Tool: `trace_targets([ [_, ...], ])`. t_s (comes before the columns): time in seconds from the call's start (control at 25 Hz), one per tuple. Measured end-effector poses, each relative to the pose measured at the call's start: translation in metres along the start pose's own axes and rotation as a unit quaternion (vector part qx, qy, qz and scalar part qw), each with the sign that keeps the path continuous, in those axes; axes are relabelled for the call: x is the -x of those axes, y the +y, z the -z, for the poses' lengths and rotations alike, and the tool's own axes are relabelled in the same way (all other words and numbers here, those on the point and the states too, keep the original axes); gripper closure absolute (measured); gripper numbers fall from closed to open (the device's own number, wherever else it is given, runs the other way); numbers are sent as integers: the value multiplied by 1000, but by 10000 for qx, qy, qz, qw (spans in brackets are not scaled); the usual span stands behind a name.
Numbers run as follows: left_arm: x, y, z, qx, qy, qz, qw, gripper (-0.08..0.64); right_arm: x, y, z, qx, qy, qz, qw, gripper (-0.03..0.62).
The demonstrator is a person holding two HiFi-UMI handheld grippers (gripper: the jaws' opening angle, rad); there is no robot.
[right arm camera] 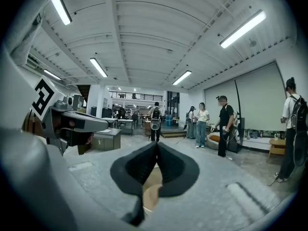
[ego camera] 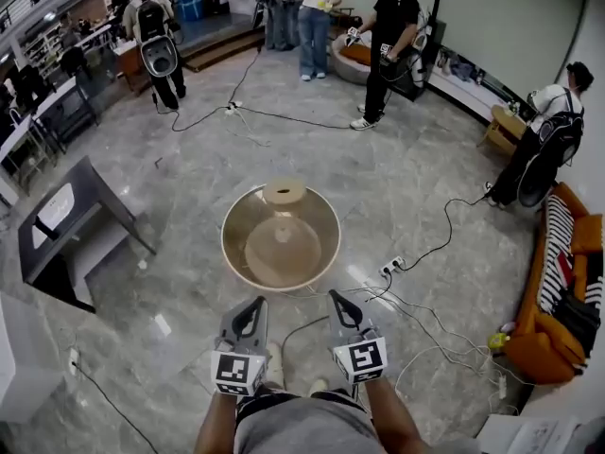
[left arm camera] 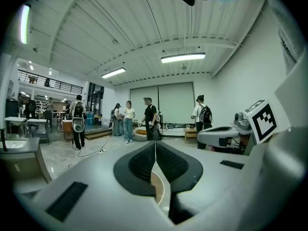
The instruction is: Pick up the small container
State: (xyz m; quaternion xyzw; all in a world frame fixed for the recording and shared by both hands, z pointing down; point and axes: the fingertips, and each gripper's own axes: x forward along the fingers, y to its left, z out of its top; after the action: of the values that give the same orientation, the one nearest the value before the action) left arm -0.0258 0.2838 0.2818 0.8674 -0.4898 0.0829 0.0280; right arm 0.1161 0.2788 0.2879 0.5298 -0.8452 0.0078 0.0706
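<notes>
A small round tan container [ego camera: 284,193] stands at the far edge of a round tan table [ego camera: 248,255] in the head view. Both grippers are held side by side short of the table's near rim, close to the person's body. The left gripper [ego camera: 251,304] has its jaws pressed together with nothing between them. The right gripper [ego camera: 337,300] is shut and empty too. In the left gripper view the left gripper [left arm camera: 155,144] points level across the room, with a sliver of the table [left arm camera: 158,190] below its jaws. The right gripper [right arm camera: 157,145] shows the same, with the table [right arm camera: 150,192] beneath it.
Cables [ego camera: 430,249] and a power strip [ego camera: 391,267] lie on the marble floor right of the table. A dark low table [ego camera: 85,192] stands at the left and an orange sofa [ego camera: 558,282] at the right. Several people [ego camera: 389,36] stand at the far side.
</notes>
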Motion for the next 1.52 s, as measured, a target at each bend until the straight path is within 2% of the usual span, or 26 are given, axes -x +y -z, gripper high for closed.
trace_targets([
  [0.32,-37,72,-16,-86,-107,329,9994,538,-73,16,-17,53,59,212,9997,592],
  [0.52,-56,116,-20,-146,-202,568,9981,538,-113,26,-21,93,87,490,9987,592],
  [0.84,-89,155,-18,-120,-253,781,9966,538,-162,23,-21,163,111,688,9974,592],
  [1.08,-131,180,-5,169,-185,563,9981,538,-205,3,-12,187,196,459,9986,592],
  [1.4,-226,199,19,180,22,5,9998,538,-287,-66,24,158,278,-154,9994,592],
  [1.52,-262,210,28,514,95,-282,9982,538,-326,-88,43,152,388,-437,9982,592],
])
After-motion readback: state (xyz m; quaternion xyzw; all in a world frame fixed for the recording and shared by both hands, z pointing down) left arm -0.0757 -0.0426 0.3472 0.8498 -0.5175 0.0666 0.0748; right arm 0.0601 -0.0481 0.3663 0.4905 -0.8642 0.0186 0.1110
